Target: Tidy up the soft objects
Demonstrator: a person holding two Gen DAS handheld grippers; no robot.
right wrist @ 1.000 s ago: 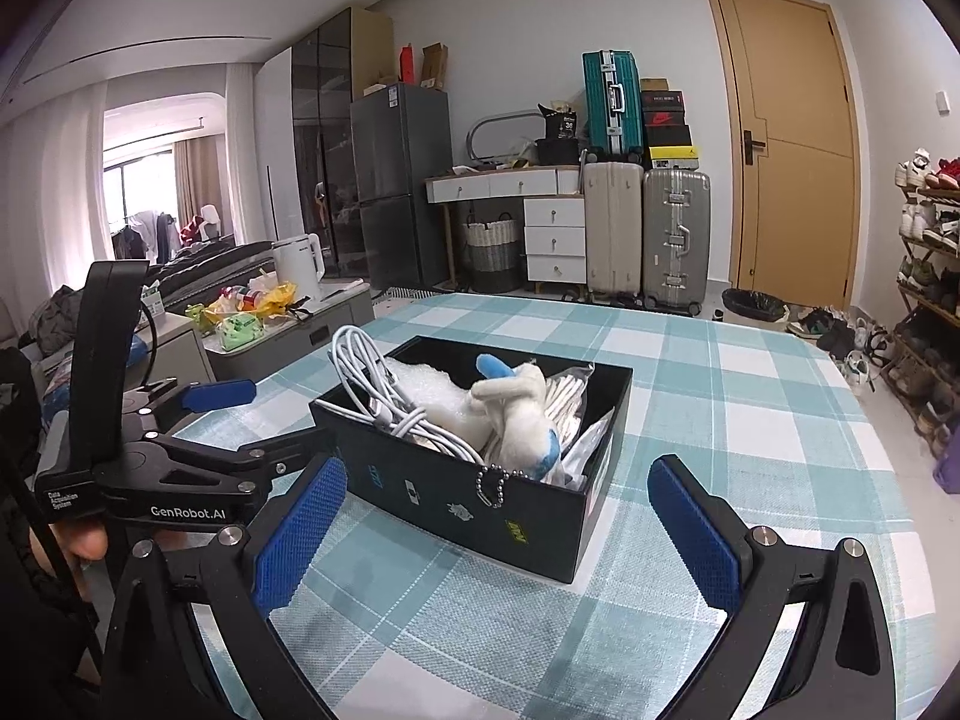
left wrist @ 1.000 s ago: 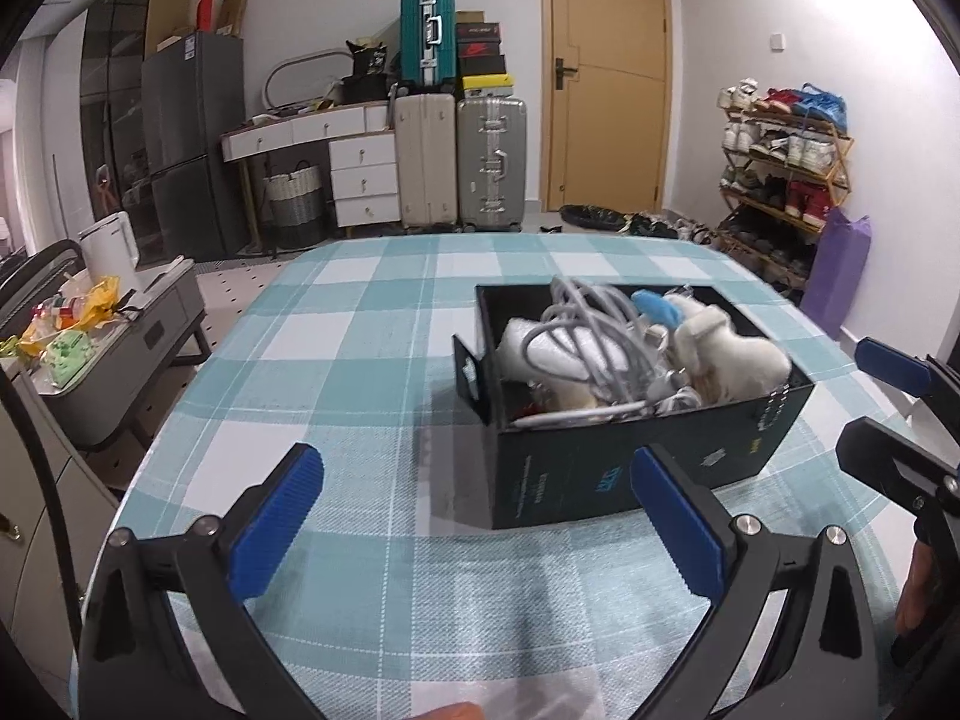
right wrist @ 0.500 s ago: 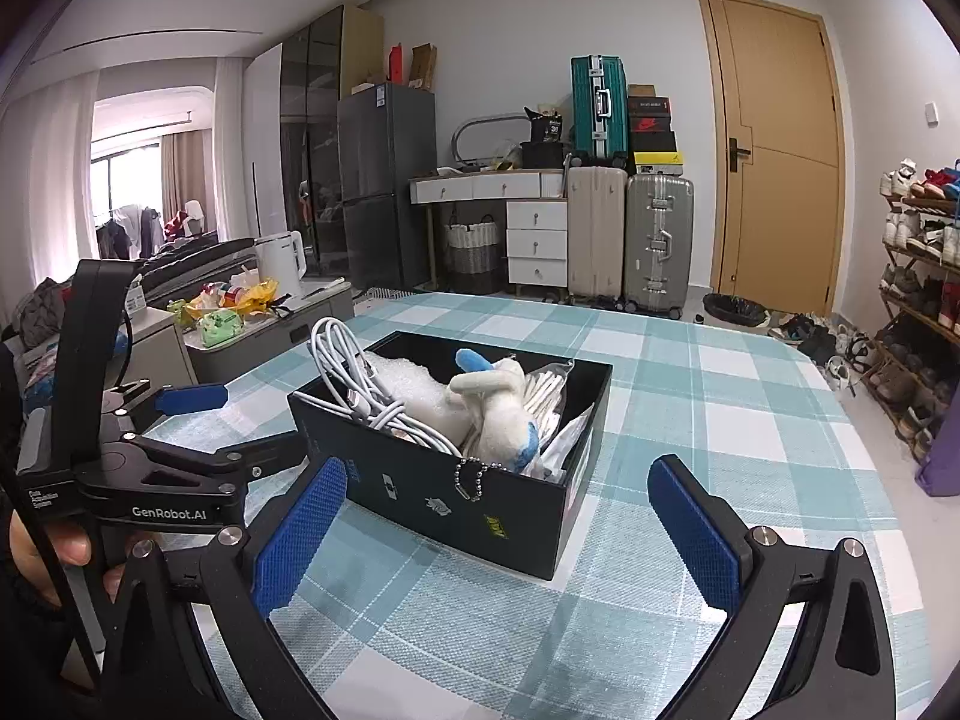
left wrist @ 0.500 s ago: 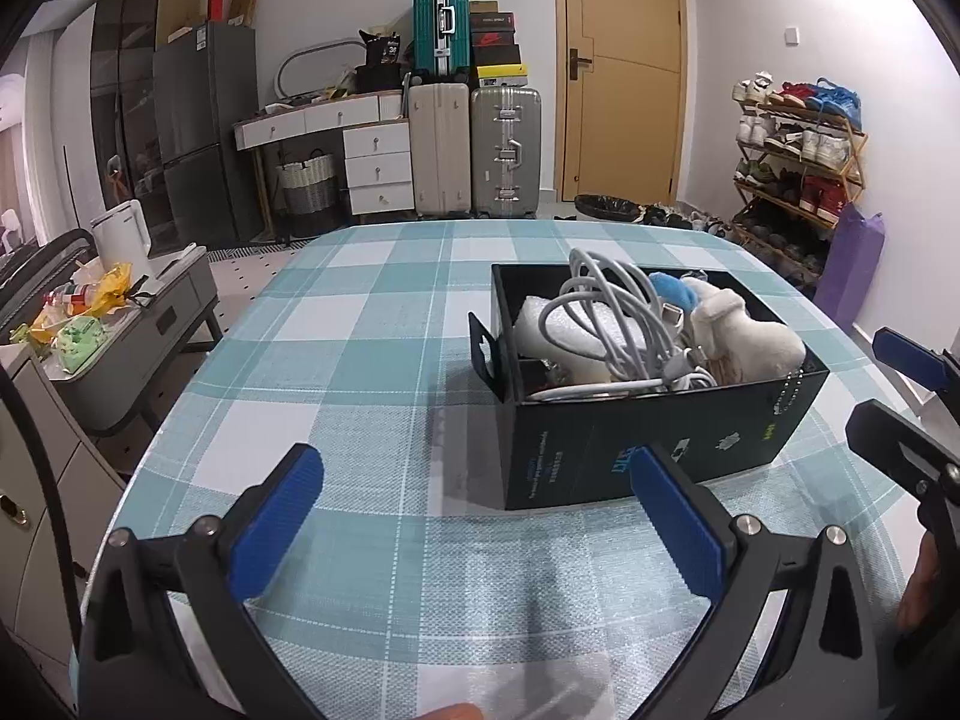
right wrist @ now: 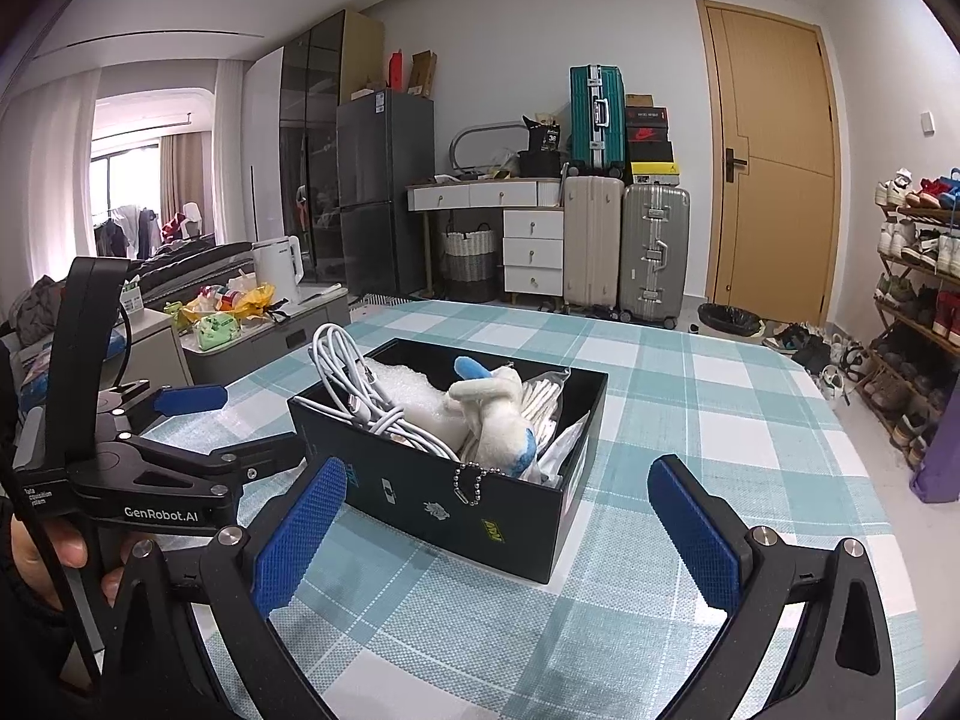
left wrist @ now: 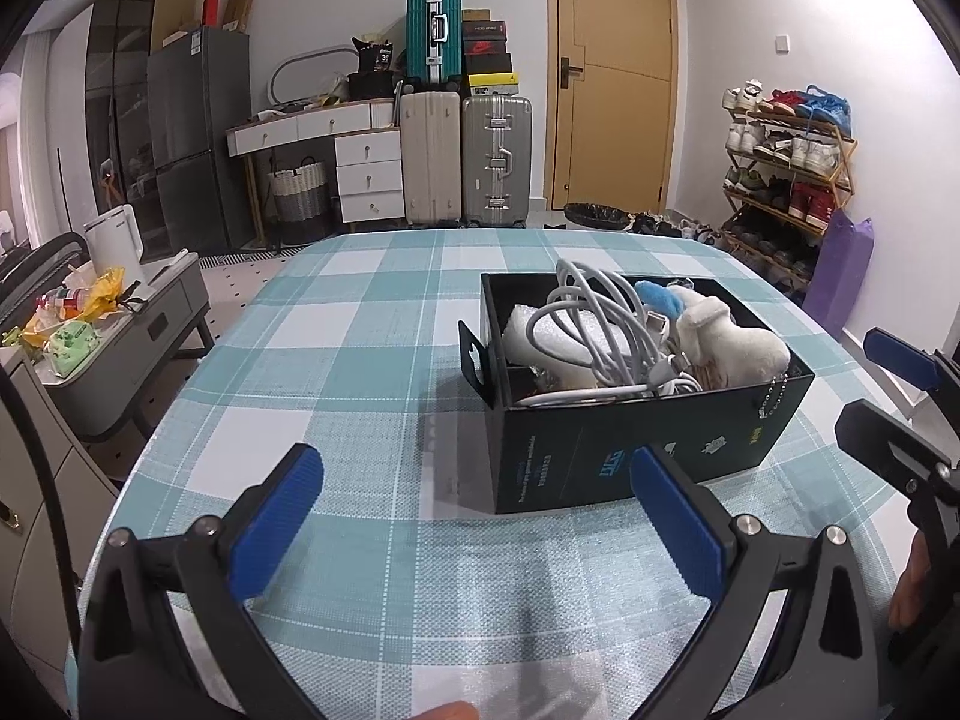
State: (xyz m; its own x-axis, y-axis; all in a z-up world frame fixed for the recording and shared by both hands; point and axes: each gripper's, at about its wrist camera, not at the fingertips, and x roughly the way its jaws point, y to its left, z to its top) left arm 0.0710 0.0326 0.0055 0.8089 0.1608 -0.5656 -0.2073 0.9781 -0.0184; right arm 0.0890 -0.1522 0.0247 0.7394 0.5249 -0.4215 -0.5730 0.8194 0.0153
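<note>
Covering the whole foreground, table (left wrist: 372, 360) under teal-and-white check cloth; round edge visible at left. Black box (left wrist: 630, 450) sits on it, right of centre in the left wrist view, open-topped, small printed marks on its near wall, a flap standing out from its left end. Box is packed above the rim. White foam wrap (right wrist: 408, 387) lies at the back of the box. Coiled white cable (left wrist: 594, 324) loops over the foam and rises past the box edge. White plush toy (right wrist: 498, 414) with a blue tip lies against the near wall, its bead chain (right wrist: 471, 480) hanging over the outside of that wall. Bagged white items are tucked in beside the toy; contents unclear. Left gripper (left wrist: 477, 519) held low over the cloth, short of the box, blue pads spread wide, nothing between them. Right gripper (right wrist: 495, 531) likewise spread wide and empty, near box wall framed between its pads, not touching. Each gripper shows at the edge of the other's view, on either side of the box.
</note>
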